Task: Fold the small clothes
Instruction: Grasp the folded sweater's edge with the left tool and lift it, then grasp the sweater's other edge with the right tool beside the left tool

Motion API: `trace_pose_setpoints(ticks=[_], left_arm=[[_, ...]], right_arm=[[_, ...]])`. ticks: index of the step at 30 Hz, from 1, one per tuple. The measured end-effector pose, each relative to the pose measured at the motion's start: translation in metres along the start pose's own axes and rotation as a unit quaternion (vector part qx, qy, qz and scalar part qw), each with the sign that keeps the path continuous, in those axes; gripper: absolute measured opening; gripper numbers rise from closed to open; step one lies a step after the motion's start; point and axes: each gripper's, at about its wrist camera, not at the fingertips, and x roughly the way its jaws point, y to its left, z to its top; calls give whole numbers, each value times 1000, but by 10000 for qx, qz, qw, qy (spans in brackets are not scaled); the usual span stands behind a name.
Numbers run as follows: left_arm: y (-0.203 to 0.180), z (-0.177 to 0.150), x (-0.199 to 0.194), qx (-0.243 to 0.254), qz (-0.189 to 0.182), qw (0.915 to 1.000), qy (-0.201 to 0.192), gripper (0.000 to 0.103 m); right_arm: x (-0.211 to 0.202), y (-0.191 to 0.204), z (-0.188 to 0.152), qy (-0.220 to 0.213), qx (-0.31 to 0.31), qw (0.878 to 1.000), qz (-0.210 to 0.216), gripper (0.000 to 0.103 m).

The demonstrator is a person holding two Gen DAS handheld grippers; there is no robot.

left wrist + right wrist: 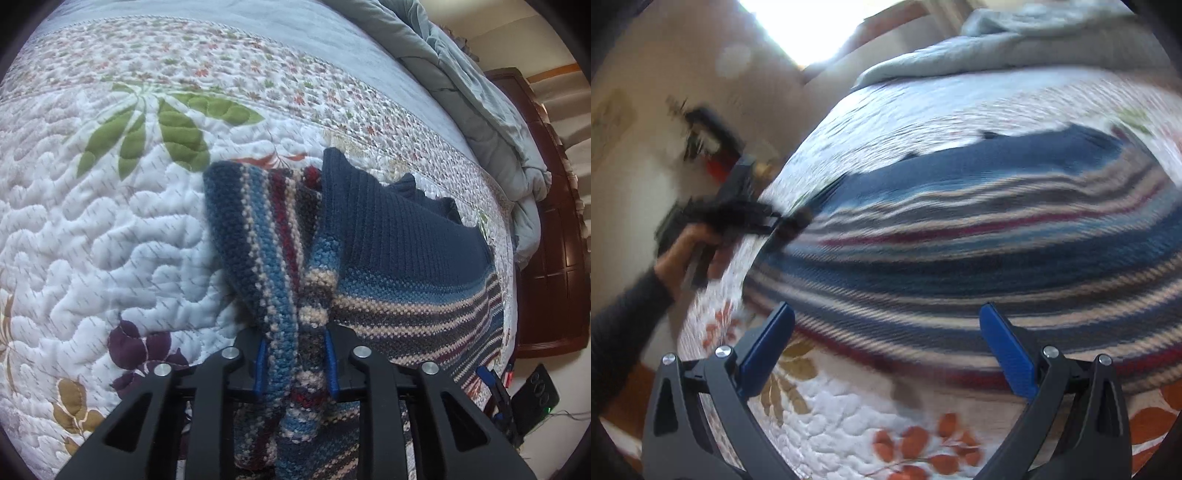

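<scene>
A knitted sweater (399,229) with navy, blue, cream and dark red stripes lies on the floral quilt (110,221). My left gripper (295,354) is shut on a bunched fold of it, and the cloth fills the gap between the blue pads (260,369). That fold stands lifted off the quilt. In the right wrist view the sweater (960,258) is spread wide and blurred. The left gripper (798,221), held by a hand (683,254), grips its left edge. My right gripper (886,350) stands open over the quilt just before the sweater's near hem, with nothing between its fingers.
A crumpled grey-blue duvet (480,92) lies along the far side of the bed. Dark wooden furniture (554,258) stands past the bed's edge, with a black device (535,398) and cables on the floor beside it. A dark sleeve (624,325) enters from the left.
</scene>
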Motion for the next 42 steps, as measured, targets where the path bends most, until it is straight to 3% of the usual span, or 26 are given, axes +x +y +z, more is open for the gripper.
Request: trace_pose_setpoints(ticks=[2,6,8,9,12,13,15,16,17,18,19,20,23,28,32,36,38,40,42], left_arm=[[8,5,-1,-115,-138,9998,9,64],[18,17,-2,-293,-454,9984,-136,70],[19,24,5,-355,-476,9982,-31,71],[18,27,9,-326,-428,9985,25,71],[8,33,15,-58,-170,9995,251,69],[4,34,15,41,-74,9993,351,63],[3,38,17,49,33,9987,504,52],[3,41,17,54,43,9984,565,47],[2,42,17,96,69,9981,601,46],[-2,43,18,190,136,9976,657,45],[-4,45,18,242,175,9972,679,45],[-6,45,20,281,205,9970,694,45],[-8,48,24,313,191,9966,733,52],[-10,47,28,347,44,9966,752,68],[-16,47,32,376,118,9961,794,70],[-17,50,32,421,255,9947,907,55],[-14,52,30,398,217,9947,921,44],[-13,52,28,415,148,9949,903,34],[-14,51,26,435,148,9953,850,31]], right_arm=[[4,17,-4,37,-256,9997,11,100],[22,58,-17,274,-948,9948,-237,100],[37,95,-25,325,-1797,9816,-557,100],[45,115,-30,319,-2262,9704,-778,100],[78,178,-50,291,-3727,9173,-1372,100],[93,200,-60,225,-4249,8919,-1530,100],[116,226,-74,151,-4782,8603,-1761,98],[126,235,-78,174,-4910,8520,-1810,97],[135,242,-80,225,-4986,8474,-1811,91],[143,247,-82,296,-5016,8457,-1799,84],[153,253,-82,393,-5031,8439,-1822,67],[161,256,-80,512,-4995,8463,-1781,61],[176,262,-71,530,-4878,8499,-1920,61],[194,267,-59,362,-4991,8345,-2305,65],[206,268,-50,389,-4935,8353,-2394,66],[207,265,-47,384,-4937,8359,-2369,62],[204,263,-50,383,-4922,8372,-2352,40],[203,261,-48,389,-4851,8434,-2278,28],[199,258,-42,333,-4769,8495,-2233,21]])
